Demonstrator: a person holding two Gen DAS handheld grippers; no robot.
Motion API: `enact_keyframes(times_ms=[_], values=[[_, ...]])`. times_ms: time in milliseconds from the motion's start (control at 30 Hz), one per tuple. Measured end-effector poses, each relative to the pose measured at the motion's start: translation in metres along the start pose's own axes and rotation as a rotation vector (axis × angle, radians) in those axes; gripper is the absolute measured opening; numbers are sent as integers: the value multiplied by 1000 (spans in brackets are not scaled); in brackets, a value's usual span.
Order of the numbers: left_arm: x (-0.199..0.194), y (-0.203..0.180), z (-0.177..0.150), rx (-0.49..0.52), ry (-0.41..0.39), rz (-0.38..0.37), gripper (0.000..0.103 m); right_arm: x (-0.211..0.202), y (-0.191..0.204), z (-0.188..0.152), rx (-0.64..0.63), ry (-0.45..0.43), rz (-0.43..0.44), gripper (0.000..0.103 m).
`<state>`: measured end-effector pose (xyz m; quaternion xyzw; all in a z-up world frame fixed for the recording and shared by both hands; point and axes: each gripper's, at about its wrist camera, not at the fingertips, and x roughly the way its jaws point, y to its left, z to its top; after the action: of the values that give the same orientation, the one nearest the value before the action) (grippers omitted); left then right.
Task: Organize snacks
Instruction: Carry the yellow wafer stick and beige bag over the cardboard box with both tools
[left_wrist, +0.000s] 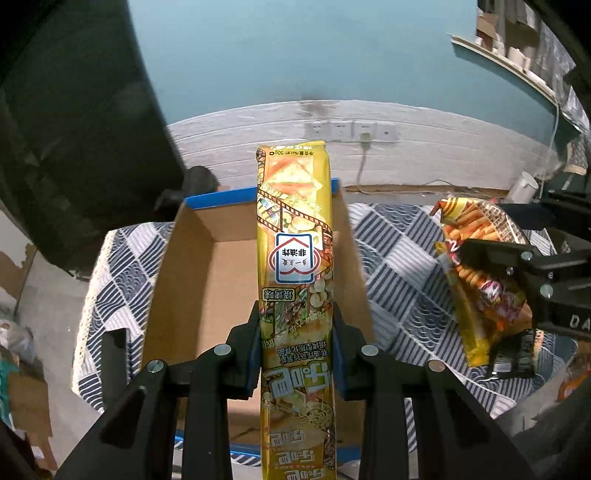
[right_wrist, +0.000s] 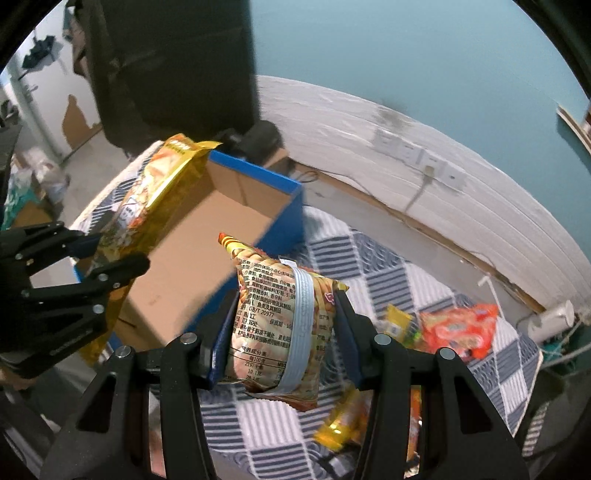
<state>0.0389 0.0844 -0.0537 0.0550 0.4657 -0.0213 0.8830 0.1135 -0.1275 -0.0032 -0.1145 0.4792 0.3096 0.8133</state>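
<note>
My left gripper (left_wrist: 295, 325) is shut on a long yellow snack bag (left_wrist: 293, 236) and holds it upright over an open cardboard box (left_wrist: 207, 280) with blue edges. The same bag (right_wrist: 147, 199) and left gripper (right_wrist: 110, 254) show at the left of the right wrist view. My right gripper (right_wrist: 286, 317) is shut on an orange snack bag (right_wrist: 280, 325), printed back side up, held above the checkered cloth to the right of the box (right_wrist: 192, 266). That bag (left_wrist: 480, 280) and the right gripper (left_wrist: 495, 291) also show at the right of the left wrist view.
A blue and white checkered cloth (right_wrist: 388, 280) covers the table. More snack bags lie on it: an orange one (right_wrist: 458, 328), a small yellow one (right_wrist: 397, 321), and a yellow one (right_wrist: 343, 421) near my right fingers. A white wall with sockets (left_wrist: 351, 131) stands behind. A dark panel (left_wrist: 74, 129) stands left.
</note>
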Motion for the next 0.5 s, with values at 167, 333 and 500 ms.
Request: enact_keyframes(times_ms=[167, 333, 500], values=[[7, 21, -3, -16, 6, 29, 31, 15, 33, 19, -51, 15, 33, 49], [14, 43, -9, -49, 21, 47, 31, 34, 54, 30, -86, 34, 56, 49], [19, 59, -14, -63, 23, 68, 31, 52, 68, 37, -94, 64, 88, 49]])
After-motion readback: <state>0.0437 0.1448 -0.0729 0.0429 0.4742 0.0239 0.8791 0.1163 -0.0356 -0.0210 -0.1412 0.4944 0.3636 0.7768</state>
